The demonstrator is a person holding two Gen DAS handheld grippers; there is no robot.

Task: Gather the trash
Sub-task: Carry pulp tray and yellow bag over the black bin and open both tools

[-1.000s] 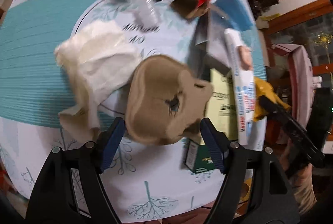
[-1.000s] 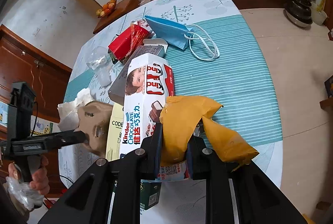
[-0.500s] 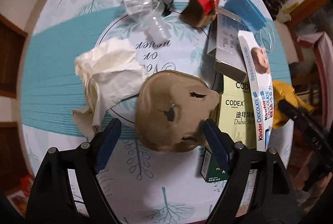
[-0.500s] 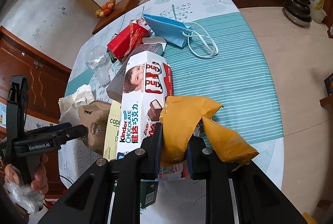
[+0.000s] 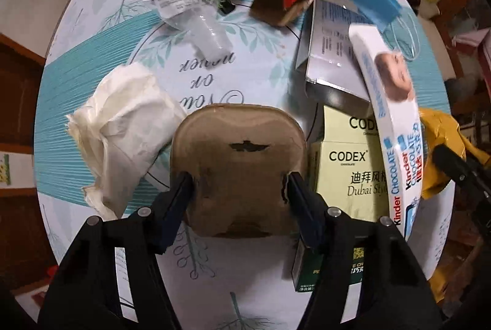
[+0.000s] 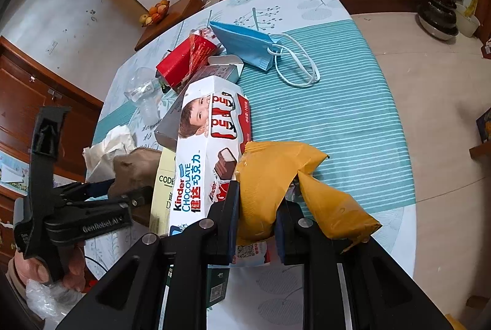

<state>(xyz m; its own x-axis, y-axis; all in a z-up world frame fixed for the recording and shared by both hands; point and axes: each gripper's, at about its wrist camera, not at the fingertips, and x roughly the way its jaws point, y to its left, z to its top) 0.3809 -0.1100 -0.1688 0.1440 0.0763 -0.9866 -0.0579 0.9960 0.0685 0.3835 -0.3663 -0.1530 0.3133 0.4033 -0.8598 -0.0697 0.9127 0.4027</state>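
Tabletop [image 5: 251,75], left gripper [image 5: 237,187] newly clamping brown tray [image 5: 239,152]

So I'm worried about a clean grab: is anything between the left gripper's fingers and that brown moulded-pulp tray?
Nothing visible. The left gripper has just been closing, its fingers pinching the brown moulded-pulp tray at both edges.

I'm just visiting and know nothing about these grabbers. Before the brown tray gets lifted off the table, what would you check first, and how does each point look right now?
1. Left gripper straddles the brown pulp tray: ok; jaws just closing.
2. Pads firmly pinching: cannot tell.
3. Crumpled tissue clear of tray: not ok, touching.
4. Right gripper shut on yellow bag: ok.
5. Codex box clear: cannot tell.
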